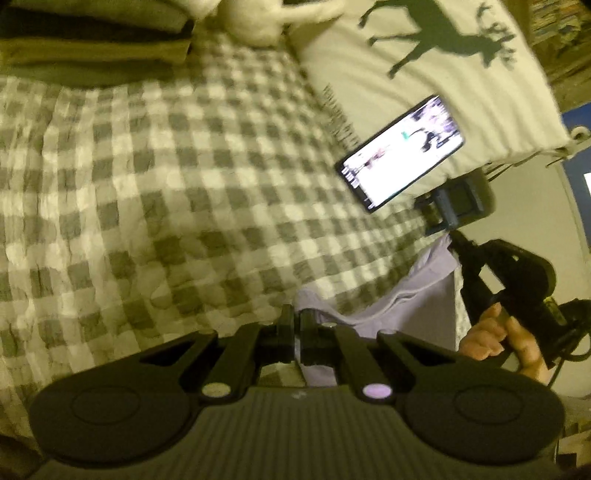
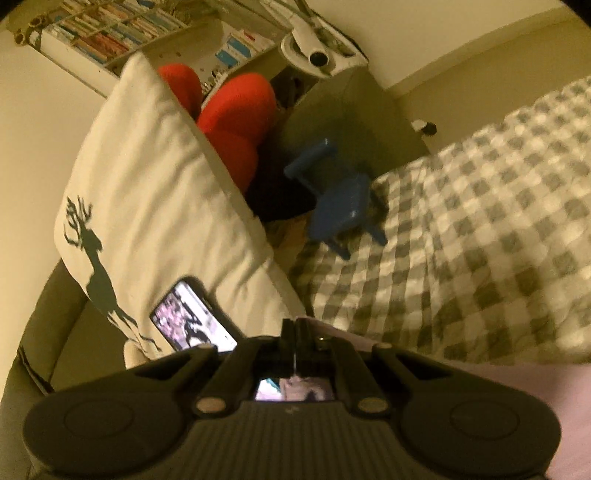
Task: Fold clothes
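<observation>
A lilac garment [image 1: 413, 299] hangs in the air above the checked bedspread [image 1: 166, 177]. My left gripper [image 1: 295, 314] is shut on one edge of the garment. The other hand-held gripper [image 1: 454, 236] shows at the right of the left wrist view and holds the garment's other upper edge. In the right wrist view my right gripper [image 2: 295, 326] is shut, with lilac garment cloth [image 2: 517, 398] running off to the right beneath it. Most of the garment is hidden behind the gripper bodies.
A cream pillow with a deer print [image 1: 424, 74] lies at the head of the bed, with a lit phone [image 1: 402, 151] leaning on it. Folded dark clothes [image 1: 92, 44] lie far left. A blue toy chair [image 2: 340, 199], red cushions [image 2: 236, 110] and a bookshelf [image 2: 110, 29] lie beyond the pillow.
</observation>
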`<state>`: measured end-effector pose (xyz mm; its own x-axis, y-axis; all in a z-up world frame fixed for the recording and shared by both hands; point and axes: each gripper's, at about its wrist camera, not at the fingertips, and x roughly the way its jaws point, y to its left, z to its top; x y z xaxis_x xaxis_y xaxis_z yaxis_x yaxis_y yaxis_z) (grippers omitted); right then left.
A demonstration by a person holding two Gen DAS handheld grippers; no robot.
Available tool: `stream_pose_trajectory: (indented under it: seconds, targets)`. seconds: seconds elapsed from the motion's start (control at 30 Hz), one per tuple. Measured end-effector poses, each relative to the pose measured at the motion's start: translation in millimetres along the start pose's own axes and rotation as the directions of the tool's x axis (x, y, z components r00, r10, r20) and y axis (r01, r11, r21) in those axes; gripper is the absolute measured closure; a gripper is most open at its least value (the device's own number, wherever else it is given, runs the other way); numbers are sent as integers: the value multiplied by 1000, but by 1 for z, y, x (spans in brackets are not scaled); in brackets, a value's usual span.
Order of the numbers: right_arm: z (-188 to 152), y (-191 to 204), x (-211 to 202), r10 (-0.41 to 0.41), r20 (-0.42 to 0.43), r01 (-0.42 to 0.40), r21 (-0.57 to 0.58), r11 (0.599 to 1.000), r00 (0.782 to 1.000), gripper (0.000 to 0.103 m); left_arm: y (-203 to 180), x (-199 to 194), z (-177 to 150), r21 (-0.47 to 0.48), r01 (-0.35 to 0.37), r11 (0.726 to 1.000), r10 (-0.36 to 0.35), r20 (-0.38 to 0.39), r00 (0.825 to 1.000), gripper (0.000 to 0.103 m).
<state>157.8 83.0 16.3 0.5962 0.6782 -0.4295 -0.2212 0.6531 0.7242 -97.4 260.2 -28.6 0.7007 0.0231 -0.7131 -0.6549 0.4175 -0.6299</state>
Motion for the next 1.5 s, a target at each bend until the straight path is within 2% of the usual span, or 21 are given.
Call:
stream_pose_trajectory:
  seconds: [0.07, 0.1, 0.13, 0.17, 0.2, 0.23, 0.27, 0.5, 0.8, 1.03, 1.13, 1.23, 1.3, 1.4, 1.47, 1.5]
  targets:
    - [-2, -3, 0, 7, -10, -7, 8, 1000, 1000, 98, 0, -1, 0, -2, -18, 1000, 18, 16, 1000, 94]
    - [-2, -4, -1, 11, -15, -10, 12, 1000, 1000, 94, 0, -2, 0, -2, -27, 1000, 27, 25, 999, 94]
    - [-1, -5, -5, 16, -17, -16, 15, 1000, 1000, 88, -1, -3, 1, -2, -35, 999, 35, 35, 999, 93]
    - [0, -6, -10, 21, -14, -21, 13, 1000, 1000, 73, -1, -3, 1, -2, -44, 999, 44, 44, 998, 92]
    - [2, -7, -16, 19, -6, -19, 6, 1000, 1000, 67, -1, -4, 1, -2, -52, 999, 52, 54, 997, 87]
    - [3, -8, -22, 17, 2, -17, -1, 1000, 1000, 67, -2, -5, 1, -3, -60, 998, 60, 63, 996, 79]
    - [6, -10, -29, 14, 7, -14, -8, 1000, 1000, 67, -2, -6, 1, -3, -69, 998, 69, 72, 995, 77]
    - [18, -29, -91, -36, 70, 38, -22, 999, 997, 65, -10, -12, 2, 26, -76, 997, 72, 144, 987, 70]
    - [17, -53, -169, -106, 139, 109, -19, 994, 985, 61, -28, -10, -6, 128, -55, 990, 38, 138, 990, 66]
    - [4, -80, -227, -177, 188, 178, 9, 984, 966, 59, -51, -10, -22, 242, -30, 970, 0, 123, 992, 60]
    - [-1, -93, -246, -220, 207, 219, 29, 975, 953, 59, -67, -8, -33, 329, -13, 944, -22, 102, 995, 59]
    - [-7, -111, -261, -247, 218, 239, 63, 969, 944, 59, -85, -2, -48, 432, -8, 902, -40, 104, 994, 59]
    - [-10, -122, -265, -269, 218, 257, 82, 963, 938, 59, -97, 5, -54, 513, -19, 858, -50, 121, 991, 55]
    - [-9, -137, -268, -297, 211, 280, 107, 954, 931, 59, -113, 19, -60, 645, -73, 761, -48, 167, 985, 52]
    - [-6, -145, -267, -290, 207, 272, 114, 956, 934, 59, -120, 28, -59, 689, -124, 715, -28, 205, 978, 52]
    - [-4, -148, -265, -286, 202, 267, 113, 957, 937, 59, -123, 35, -55, 698, -140, 703, -13, 210, 978, 52]
